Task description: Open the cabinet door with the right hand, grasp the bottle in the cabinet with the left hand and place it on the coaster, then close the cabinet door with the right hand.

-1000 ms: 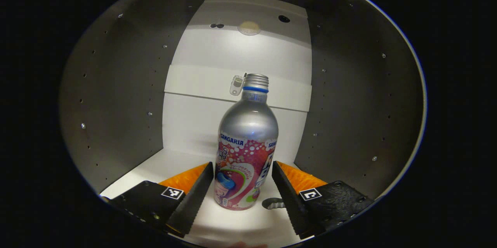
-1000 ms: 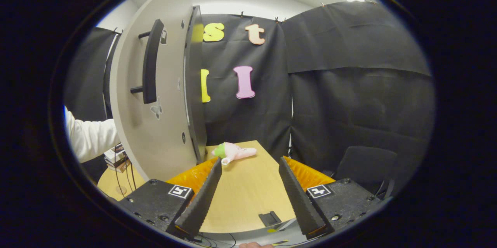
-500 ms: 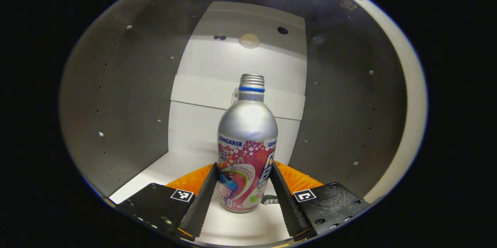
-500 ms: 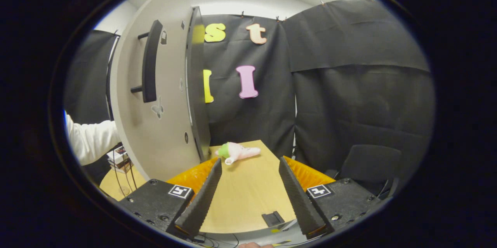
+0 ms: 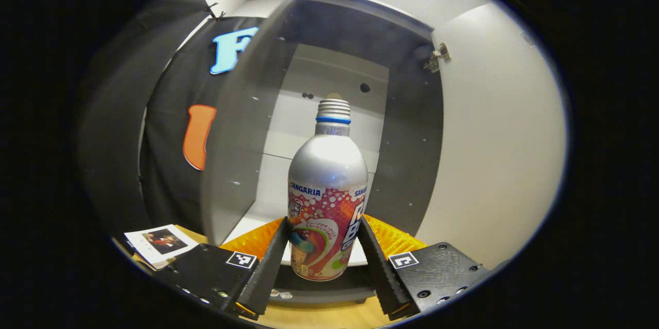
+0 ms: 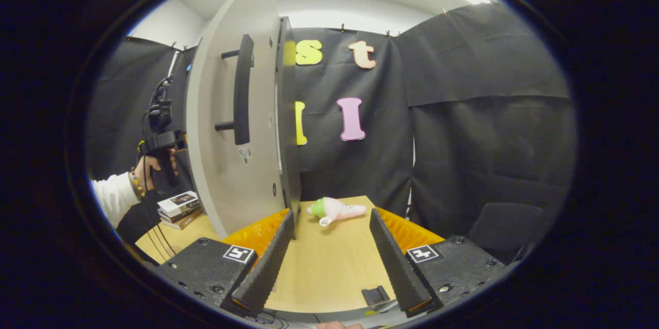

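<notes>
Bottle (image 5: 328, 200): silver aluminium drink bottle, blue neck ring, pink-and-white label. Upright, centred between the 2 fingers of the left tongs (image 5: 322, 254), which are clamped on its lower label, one finger on each side. Its base hangs in front of the cabinet's (image 5: 247, 128) front edge, above the dark lip, with the wooden counter (image 5: 319, 316) below.

Since 0.5 s ago: bottle was standing on the white shelf inside the cabinet; now it is lifted and drawn out in front of the opening, and the door's (image 5: 494, 138) pale inner face shows at the right.

A printed card (image 5: 160, 241) lies on the counter at lower left.

Right gripper view: right tongs (image 6: 332, 257) apart, holding nothing, over the counter. Open door seen nearly edge-on, black bar handle (image 6: 242, 89) on it. Pink-and-green plush toy (image 6: 335, 209) lies just beyond the fingertips. Far left, a hand (image 6: 149, 167) holds the other gripper above a stack of books (image 6: 177, 209).
</notes>
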`<action>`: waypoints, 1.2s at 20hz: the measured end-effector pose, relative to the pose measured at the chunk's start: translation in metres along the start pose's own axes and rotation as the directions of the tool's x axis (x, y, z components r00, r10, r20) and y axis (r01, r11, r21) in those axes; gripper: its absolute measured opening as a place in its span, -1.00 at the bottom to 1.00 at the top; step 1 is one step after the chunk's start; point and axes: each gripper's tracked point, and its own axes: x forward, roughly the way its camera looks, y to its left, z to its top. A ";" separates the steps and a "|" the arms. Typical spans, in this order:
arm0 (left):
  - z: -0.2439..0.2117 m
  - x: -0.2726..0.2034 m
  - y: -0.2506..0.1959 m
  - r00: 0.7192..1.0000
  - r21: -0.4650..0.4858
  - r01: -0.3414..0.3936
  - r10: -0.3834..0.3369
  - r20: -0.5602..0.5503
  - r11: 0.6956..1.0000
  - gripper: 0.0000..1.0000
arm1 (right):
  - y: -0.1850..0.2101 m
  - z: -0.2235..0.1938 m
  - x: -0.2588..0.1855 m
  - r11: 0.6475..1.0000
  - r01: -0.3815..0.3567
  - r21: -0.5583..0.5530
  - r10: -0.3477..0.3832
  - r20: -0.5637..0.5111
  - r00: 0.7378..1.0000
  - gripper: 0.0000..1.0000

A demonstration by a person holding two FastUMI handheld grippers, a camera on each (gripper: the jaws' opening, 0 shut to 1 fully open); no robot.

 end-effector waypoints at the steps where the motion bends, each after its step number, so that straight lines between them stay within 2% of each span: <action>1: -0.003 -0.021 0.009 1.000 -0.003 -0.016 0.016 -0.010 1.000 0.55 | 0.003 0.002 0.001 1.000 -0.013 -0.001 0.013 0.011 1.000 0.87; 5: -0.011 -0.109 0.054 0.993 0.023 -0.118 0.118 0.012 0.993 0.55 | 0.010 0.004 0.002 0.999 -0.052 -0.002 0.052 0.034 0.998 0.86; 8: -0.055 -0.171 0.089 0.976 0.082 -0.215 0.218 -0.024 0.973 0.55 | 0.012 0.005 0.000 0.998 -0.067 -0.008 0.068 0.047 0.997 0.86; 11: -0.099 -0.220 0.126 0.939 0.175 -0.337 0.343 -0.008 0.925 0.55 | 0.013 0.009 0.001 0.997 -0.076 -0.012 0.076 0.053 0.996 0.86; 13: -0.129 -0.242 0.144 0.920 0.198 -0.387 0.392 0.014 0.901 0.55 | 0.015 0.009 -0.002 0.997 -0.076 -0.012 0.076 0.052 0.996 0.84; 18: -0.189 -0.258 0.186 0.870 0.199 -0.488 0.491 0.038 0.850 0.56 | 0.017 0.009 -0.005 0.997 -0.076 -0.024 0.077 0.047 0.996 0.87; 24: -0.230 -0.238 0.224 0.844 0.193 -0.527 0.536 0.003 0.828 0.56 | 0.015 0.003 -0.014 0.998 -0.050 -0.042 0.050 0.009 0.999 0.86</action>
